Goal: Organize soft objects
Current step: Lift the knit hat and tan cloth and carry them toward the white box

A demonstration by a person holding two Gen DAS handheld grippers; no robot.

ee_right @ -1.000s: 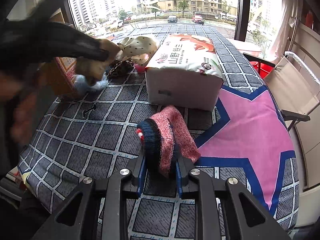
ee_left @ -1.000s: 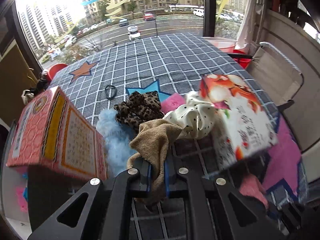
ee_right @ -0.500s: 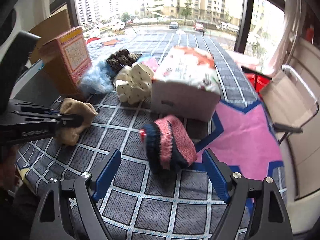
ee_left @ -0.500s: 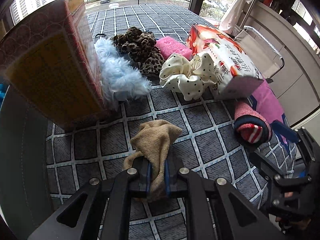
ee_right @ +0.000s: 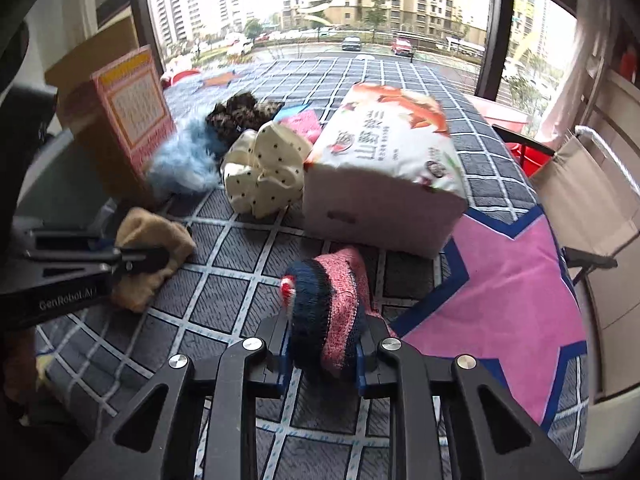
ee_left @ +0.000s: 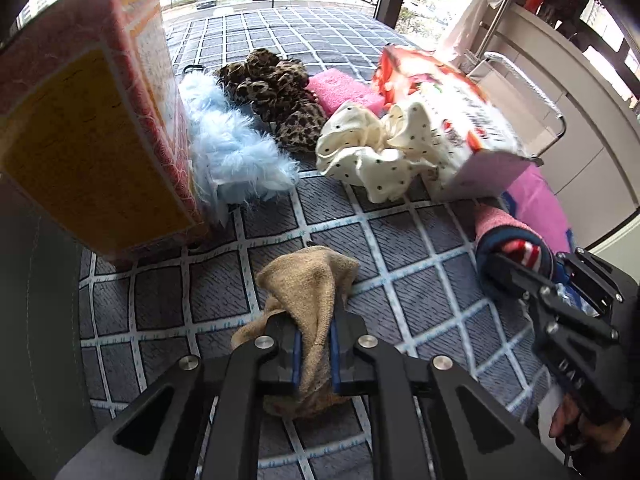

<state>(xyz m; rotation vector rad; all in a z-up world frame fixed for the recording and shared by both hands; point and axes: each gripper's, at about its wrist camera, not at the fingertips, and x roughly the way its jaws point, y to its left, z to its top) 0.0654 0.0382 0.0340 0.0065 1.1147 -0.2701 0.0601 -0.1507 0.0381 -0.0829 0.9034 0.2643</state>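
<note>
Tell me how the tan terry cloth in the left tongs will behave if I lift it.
The tan terry cloth will probably hang floppy: it already folds and droops around the left tongs, shut on it. It looks light, thin fabric. The nubby pile likely keeps it from slipping, and it shouldn't roll or break.

"GenRobot.AI" on left gripper (ee_right: 80,258) body; tissue pack (ee_right: 384,152) print: "山野".
</note>
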